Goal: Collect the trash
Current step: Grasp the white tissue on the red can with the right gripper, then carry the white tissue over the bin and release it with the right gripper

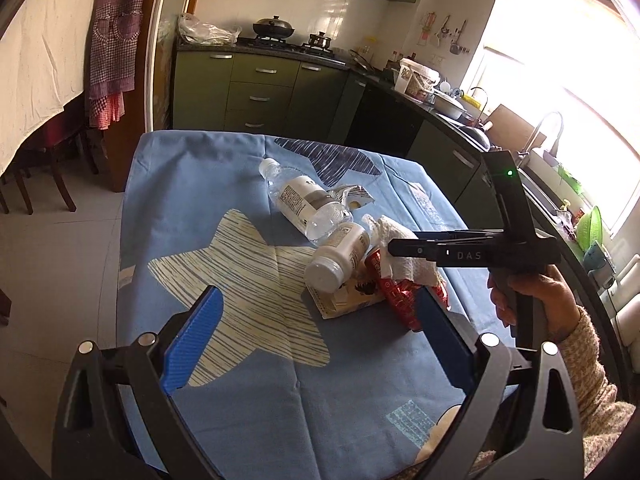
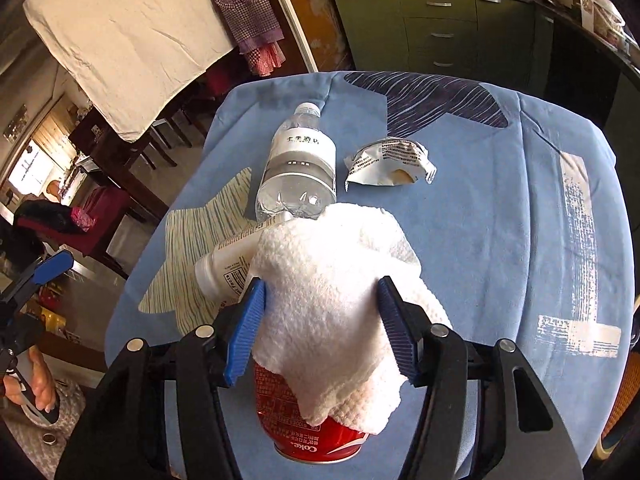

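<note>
Your tabletop (image 2: 500, 216), draped in smooth blue cloth with striped star patches, carries the whole trash pile. Biggest piece: the clear ribbed plastic water bottle (image 2: 298, 164), lying on its side, cap pointing away from you. Against its base leans the white plastic bottle (image 1: 338, 256), also tipped over. Next, the crumpled white paper towel (image 2: 332, 296), quilted and soft, heaped over the red Coke can (image 2: 316, 436). Your right claw (image 2: 322, 322) straddles that towel, blue ridged pads on either flank; whether they press it yet, I cannot tell. Your left claw (image 1: 316, 340) hangs spread wide above the cloth, nothing between its pads. Only the left view shows the flat printed carton (image 1: 352, 298) under the pile. The right view shows the silvery torn wrapper (image 2: 390, 160) clearest, lying apart beside the water bottle.
</note>
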Tool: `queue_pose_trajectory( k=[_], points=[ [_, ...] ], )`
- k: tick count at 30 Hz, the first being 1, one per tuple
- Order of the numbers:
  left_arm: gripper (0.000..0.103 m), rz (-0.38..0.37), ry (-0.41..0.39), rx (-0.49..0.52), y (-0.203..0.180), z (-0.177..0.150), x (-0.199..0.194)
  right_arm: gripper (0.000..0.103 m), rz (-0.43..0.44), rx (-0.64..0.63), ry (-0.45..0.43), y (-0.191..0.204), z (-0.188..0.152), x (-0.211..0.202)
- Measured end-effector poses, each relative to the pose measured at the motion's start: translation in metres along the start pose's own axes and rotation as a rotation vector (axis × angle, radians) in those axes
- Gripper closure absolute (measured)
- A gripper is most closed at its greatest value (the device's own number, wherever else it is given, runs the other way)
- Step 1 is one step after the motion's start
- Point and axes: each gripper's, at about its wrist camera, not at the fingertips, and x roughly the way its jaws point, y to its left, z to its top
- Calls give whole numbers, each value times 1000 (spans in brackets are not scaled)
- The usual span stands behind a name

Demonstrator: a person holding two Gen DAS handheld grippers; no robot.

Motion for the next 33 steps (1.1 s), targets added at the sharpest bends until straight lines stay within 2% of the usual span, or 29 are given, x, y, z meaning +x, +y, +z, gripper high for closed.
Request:
queue_pose_trajectory(
  k=[5, 7, 9, 11, 18, 23, 26, 29, 33],
  points=[
    [11, 3, 19, 12, -3, -3, 4, 58, 31, 27, -18, -5, 0, -6],
    [12, 4, 23, 18, -5, -3, 5, 68, 38, 30, -35, -6, 0, -10],
    [11, 5, 27, 20, -7, -4, 6, 87, 43, 35, -53, -8, 0, -15],
    [12, 6, 32, 24, -9, -5, 7, 97, 42, 42, -67, -10, -1, -20],
    [11, 13, 42, 32, -12, -5, 9, 98, 47, 61, -126, -18, -9, -49],
    [12, 21, 52, 38, -11, -5, 13, 98, 25, 71, -232, -31, -19, -107],
    [11, 23, 61, 49, -12, -5, 16, 98, -44, 111, -302, -55, -26, -150],
    [11, 20, 73, 52, -14, -7, 21, 98, -127, 196, -346, -97, -35, -183],
    [11, 19, 92, 61, -18, -8, 27, 98, -271, 327, -352, -164, -53, -205]
  ],
)
